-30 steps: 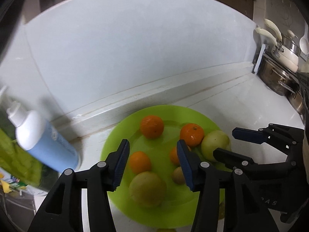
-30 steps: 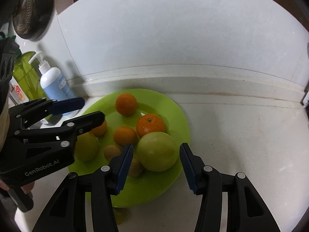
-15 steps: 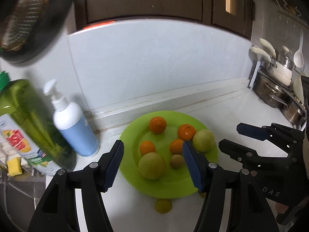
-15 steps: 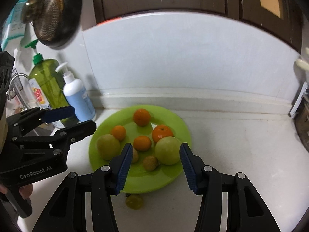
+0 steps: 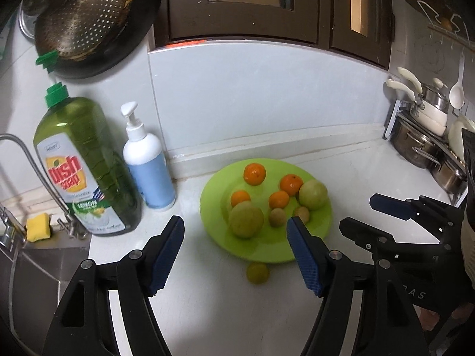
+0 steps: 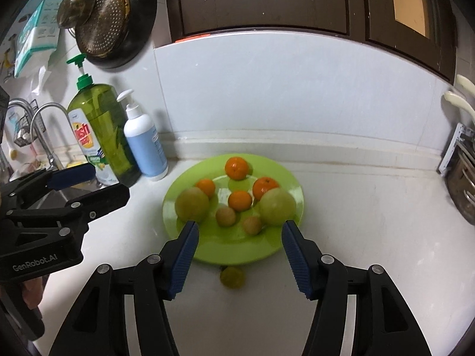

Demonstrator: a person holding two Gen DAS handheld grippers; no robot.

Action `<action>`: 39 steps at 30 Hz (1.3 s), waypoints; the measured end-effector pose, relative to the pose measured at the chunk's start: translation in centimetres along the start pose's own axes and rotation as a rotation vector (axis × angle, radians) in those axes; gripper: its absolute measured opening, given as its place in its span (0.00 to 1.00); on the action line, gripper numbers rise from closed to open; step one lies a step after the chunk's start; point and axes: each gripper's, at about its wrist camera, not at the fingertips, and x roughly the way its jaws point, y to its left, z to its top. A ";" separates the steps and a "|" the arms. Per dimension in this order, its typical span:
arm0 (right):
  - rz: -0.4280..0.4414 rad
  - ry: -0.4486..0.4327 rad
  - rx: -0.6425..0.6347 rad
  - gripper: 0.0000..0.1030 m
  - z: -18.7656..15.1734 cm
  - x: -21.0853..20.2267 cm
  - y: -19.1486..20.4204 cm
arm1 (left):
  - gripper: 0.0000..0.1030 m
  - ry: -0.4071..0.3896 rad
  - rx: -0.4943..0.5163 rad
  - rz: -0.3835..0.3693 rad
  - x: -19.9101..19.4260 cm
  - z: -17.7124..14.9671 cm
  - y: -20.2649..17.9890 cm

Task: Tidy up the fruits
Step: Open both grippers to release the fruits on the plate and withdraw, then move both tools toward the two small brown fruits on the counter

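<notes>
On table, near plate (image 6: pixel 178 237), lime (image 6: pixel 232 277) lies loose; left tool (image 5: pixel 234 249), right tool (image 6: pixel 239 250) opening, both empty.

Black tongs (image 6: pixel 239 237) with ribbed blue pads, silver screws, white lettering, seemingly "GenRobot.AI".

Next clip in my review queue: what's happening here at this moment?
A person holds a hand-held gripper in each hand above a kitchen counter, sorting fruit. The left hand-held gripper and right hand-held gripper are both empty, jaws opening, aimed down at the green plate. The plate carries four oranges, two large green fruits and two small brownish ones. One small yellow-green fruit lies on the counter just off the plate's near edge.
</notes>
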 end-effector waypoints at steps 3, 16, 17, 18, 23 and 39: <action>-0.003 0.012 -0.001 0.57 -0.9 -0.2 0.3 | 0.69 0.003 -0.002 0.003 -0.3 -1.1 0.0; -0.001 0.092 0.012 0.57 -4.6 1.3 0.3 | 0.68 0.055 0.030 -0.012 1.3 -5.7 -0.5; 0.002 0.101 0.014 0.57 -4.8 1.5 0.2 | 0.68 0.058 0.032 -0.017 1.6 -6.0 -0.6; 0.006 0.114 0.016 0.57 -5.0 1.8 0.2 | 0.68 0.064 0.031 -0.025 1.9 -6.2 -0.6; 0.015 0.154 0.022 0.57 -5.9 3.1 0.3 | 0.61 0.099 0.036 -0.051 3.6 -6.7 -0.7; 0.032 0.190 0.049 0.45 -5.5 6.2 -0.4 | 0.41 0.166 0.041 -0.121 8.1 -6.4 -1.7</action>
